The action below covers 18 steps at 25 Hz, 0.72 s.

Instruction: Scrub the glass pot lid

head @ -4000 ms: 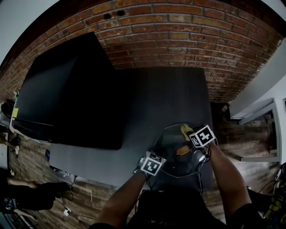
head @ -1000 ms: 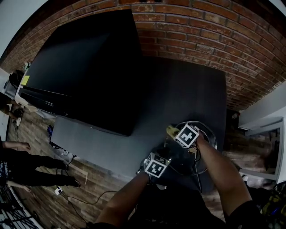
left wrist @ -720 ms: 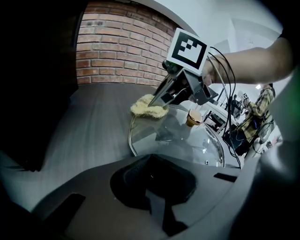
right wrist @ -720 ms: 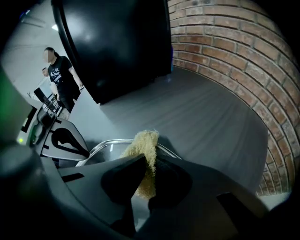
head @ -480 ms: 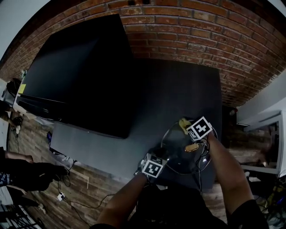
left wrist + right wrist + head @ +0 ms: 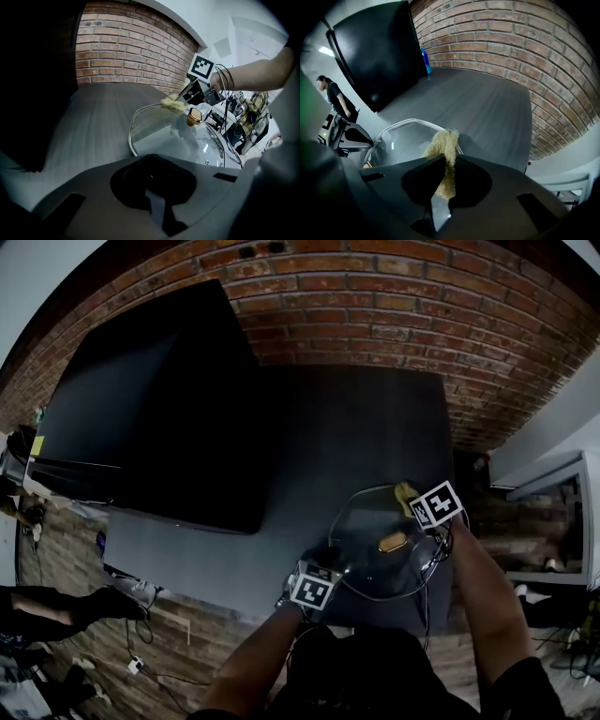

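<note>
The glass pot lid (image 6: 367, 563) with its gold knob (image 6: 392, 542) lies on the dark grey table (image 6: 356, 427), near its front right corner. My right gripper (image 6: 412, 498) is shut on a yellow fibrous scrubber (image 6: 405, 492) and presses it on the lid's far rim. In the right gripper view the scrubber (image 6: 444, 152) pokes out between the jaws over the lid's rim (image 6: 401, 125). My left gripper (image 6: 330, 563) is shut on the lid's near left rim. Its own view shows the lid (image 6: 164, 136), the knob (image 6: 193, 116), the scrubber (image 6: 172, 103) and the right gripper (image 6: 187, 96) beyond.
A large black flat panel (image 6: 150, 418) covers the table's left half. A brick wall (image 6: 375, 296) stands behind the table. A blue bottle (image 6: 424, 61) stands by the wall. A person (image 6: 337, 101) stands off to the side. Cables hang from the right gripper.
My right gripper has slid the scrubber along the lid's far rim, from the left side toward the right, and the knob now shows. The left gripper keeps its hold.
</note>
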Each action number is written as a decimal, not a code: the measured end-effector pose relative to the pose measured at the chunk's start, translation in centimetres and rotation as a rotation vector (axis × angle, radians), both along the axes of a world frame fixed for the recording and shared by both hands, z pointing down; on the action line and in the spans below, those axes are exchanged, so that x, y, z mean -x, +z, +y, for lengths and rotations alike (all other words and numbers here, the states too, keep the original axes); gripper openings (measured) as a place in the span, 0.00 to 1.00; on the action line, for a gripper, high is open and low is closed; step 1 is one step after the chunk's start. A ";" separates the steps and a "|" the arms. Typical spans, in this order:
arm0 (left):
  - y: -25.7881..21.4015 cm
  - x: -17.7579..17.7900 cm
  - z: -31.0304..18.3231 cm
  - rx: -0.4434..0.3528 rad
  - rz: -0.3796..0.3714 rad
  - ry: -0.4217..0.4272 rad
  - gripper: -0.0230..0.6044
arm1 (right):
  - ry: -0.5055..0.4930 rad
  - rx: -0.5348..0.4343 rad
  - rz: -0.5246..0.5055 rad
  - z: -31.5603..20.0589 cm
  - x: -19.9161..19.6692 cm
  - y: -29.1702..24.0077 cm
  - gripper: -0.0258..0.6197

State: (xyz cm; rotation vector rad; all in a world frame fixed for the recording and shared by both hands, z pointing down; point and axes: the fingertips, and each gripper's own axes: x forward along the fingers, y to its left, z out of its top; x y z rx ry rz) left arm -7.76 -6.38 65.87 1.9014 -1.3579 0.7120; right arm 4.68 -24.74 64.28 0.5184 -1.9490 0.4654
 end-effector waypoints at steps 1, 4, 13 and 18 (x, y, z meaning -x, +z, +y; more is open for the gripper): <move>0.0 0.0 0.0 -0.001 0.000 0.001 0.09 | 0.017 0.000 0.000 0.0 -0.6 0.0 0.12; 0.0 0.2 0.3 0.021 -0.016 0.000 0.09 | 0.060 0.000 -0.001 0.0 -2.5 0.1 0.12; 0.0 -0.6 0.3 0.029 0.023 0.018 0.09 | 0.150 -0.007 0.009 1.0 -6.6 0.4 0.12; 0.0 0.2 0.1 0.011 -0.028 0.036 0.09 | 0.198 -0.014 0.008 1.9 -8.1 0.5 0.12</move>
